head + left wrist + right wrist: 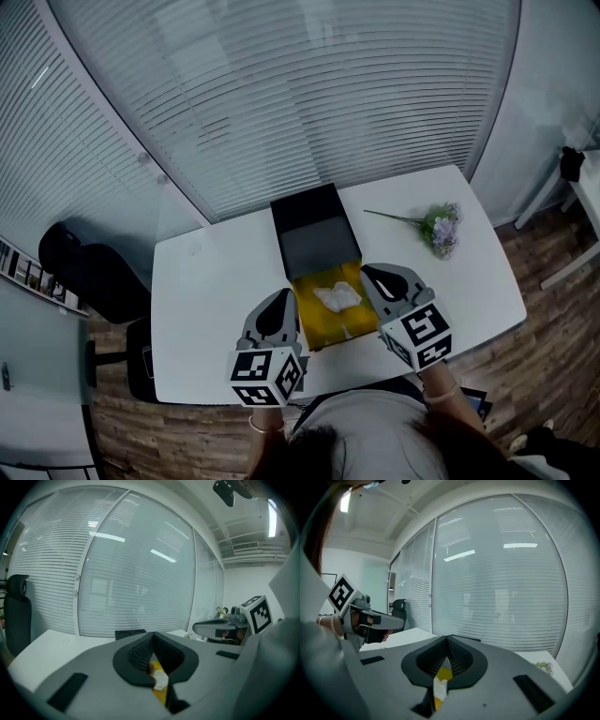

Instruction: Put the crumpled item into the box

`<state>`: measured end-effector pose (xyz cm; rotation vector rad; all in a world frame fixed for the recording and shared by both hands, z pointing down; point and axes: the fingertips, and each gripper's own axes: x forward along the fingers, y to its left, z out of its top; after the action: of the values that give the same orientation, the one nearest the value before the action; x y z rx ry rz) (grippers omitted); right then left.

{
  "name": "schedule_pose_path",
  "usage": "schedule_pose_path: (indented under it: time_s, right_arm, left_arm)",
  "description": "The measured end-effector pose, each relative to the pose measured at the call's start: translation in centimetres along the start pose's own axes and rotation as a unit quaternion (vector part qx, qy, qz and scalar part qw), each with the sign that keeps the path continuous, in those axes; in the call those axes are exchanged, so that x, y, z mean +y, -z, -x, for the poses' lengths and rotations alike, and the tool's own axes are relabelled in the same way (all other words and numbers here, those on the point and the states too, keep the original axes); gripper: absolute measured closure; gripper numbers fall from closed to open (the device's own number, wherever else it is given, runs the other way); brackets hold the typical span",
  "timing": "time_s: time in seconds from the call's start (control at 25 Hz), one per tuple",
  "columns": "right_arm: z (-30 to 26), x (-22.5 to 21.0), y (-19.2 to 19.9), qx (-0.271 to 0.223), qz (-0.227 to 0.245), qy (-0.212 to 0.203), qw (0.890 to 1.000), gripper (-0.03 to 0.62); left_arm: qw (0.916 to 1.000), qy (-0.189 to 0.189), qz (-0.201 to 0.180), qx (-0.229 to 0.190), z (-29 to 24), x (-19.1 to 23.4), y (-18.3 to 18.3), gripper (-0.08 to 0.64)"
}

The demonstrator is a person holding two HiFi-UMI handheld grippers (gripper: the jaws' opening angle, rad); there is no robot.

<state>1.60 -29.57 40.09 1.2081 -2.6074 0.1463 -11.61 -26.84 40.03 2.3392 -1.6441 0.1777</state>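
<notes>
A black box (317, 246) with a yellow inside (330, 319) lies open in the middle of the white table (211, 281). The white crumpled item (337, 297) rests on the yellow lining. My left gripper (283, 294) hovers at the box's left edge and my right gripper (367, 270) at its right edge, both shut with nothing held. In the left gripper view the jaws (153, 635) meet, and the crumpled item (160, 680) shows below them. In the right gripper view the crumpled item (439, 686) also shows beneath the shut jaws (447, 638).
A sprig of pale flowers (436, 228) lies on the table's far right. A black office chair (89, 272) stands off the left side. Window blinds (300, 94) run behind the table. Wooden floor (544, 319) surrounds it.
</notes>
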Motion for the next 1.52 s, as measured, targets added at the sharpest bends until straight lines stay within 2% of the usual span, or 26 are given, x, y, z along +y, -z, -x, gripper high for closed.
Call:
schedule_pose_path:
  time_s: [1.52]
  right_arm:
    - [-0.3, -1.2, 0.0, -0.002, -0.018, 0.012, 1.000, 0.566]
  left_arm:
    - [0.9995, 0.018, -0.010, 0.024, -2.2, -1.1, 1.1, 0.545]
